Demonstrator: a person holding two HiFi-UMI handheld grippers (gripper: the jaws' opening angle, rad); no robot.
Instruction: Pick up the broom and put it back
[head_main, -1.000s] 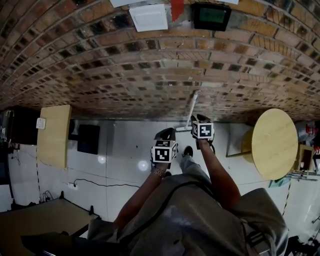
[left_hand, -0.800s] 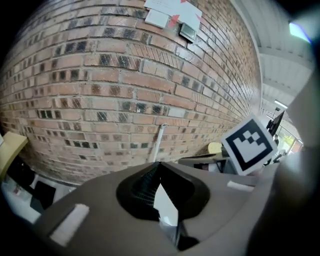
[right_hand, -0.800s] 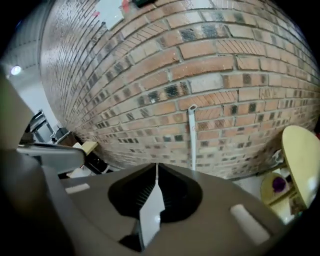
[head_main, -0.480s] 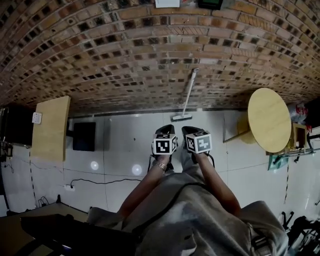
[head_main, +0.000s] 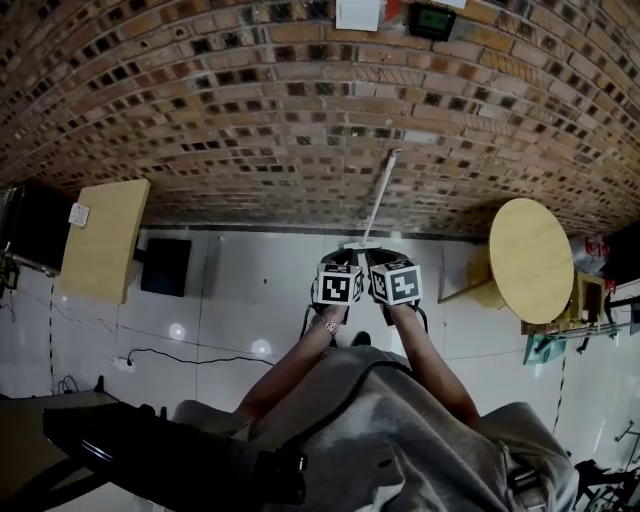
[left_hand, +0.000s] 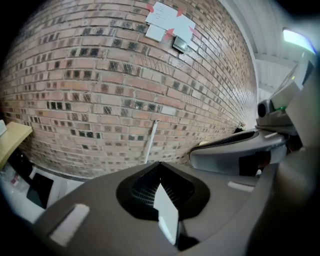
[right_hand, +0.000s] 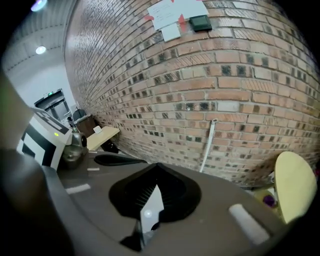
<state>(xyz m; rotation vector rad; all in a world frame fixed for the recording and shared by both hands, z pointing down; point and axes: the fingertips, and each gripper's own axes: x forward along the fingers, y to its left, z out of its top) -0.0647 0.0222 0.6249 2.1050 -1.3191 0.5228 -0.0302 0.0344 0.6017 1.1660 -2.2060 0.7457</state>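
the broom (head_main: 378, 198) stands against the brick wall (head_main: 250, 120), its pale handle running up the bricks with a slight tilt and its head down where the wall meets the white floor (head_main: 250, 290). the head is partly hidden behind the gripper tips in the head view, so it only seems to rest on the floor. neither gripper touches it. the left gripper (head_main: 340, 260) and the right gripper (head_main: 379, 258) hang side by side, nearly touching each other, on two bare forearms stretched out over the floor in front of the broom's head. both point towards the wall and somewhat down. in the left gripper view the jaws are pressed together into one point with nothing between them, and the broom handle shows beyond them against the bricks, well clear of the tips. in the right gripper view the jaws are likewise closed and empty, with the handle standing beyond them and a little to the right. a round wooden table (head_main: 530, 272) stands by the wall at the right, and a rectangular wooden table (head_main: 100, 255) at the left with a black box (head_main: 165, 267) on the floor beside it. a dark cable (head_main: 190, 357) trails over the floor nearer the person. high on the wall above the broom hang a white sheet (head_main: 358, 14) and a small dark device (head_main: 432, 20).
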